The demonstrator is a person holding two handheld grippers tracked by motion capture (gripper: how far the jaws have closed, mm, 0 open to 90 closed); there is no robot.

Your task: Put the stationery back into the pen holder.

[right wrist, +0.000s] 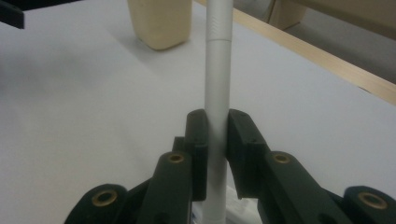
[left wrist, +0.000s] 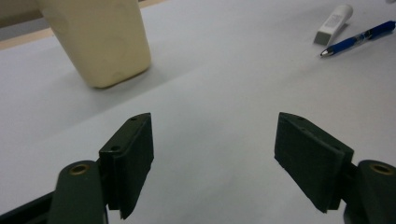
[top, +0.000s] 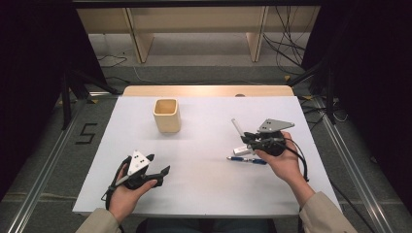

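While the right tongs [right wrist: 217, 135] gripped a silver pen [right wrist: 218, 70], apparently bound for the empty cup [top: 167, 115], the left tongs [left wrist: 215, 154] stood open, and a blue pen [top: 248, 159] and white marker [left wrist: 332, 22] remained on the bench [top: 204, 184].

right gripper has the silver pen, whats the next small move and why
Probably carry the silver pen over toward the cream cup and line it up above the opening. The right gripper is clamped on the pen, which is lifted off the table, and the cup stands upright farther left.
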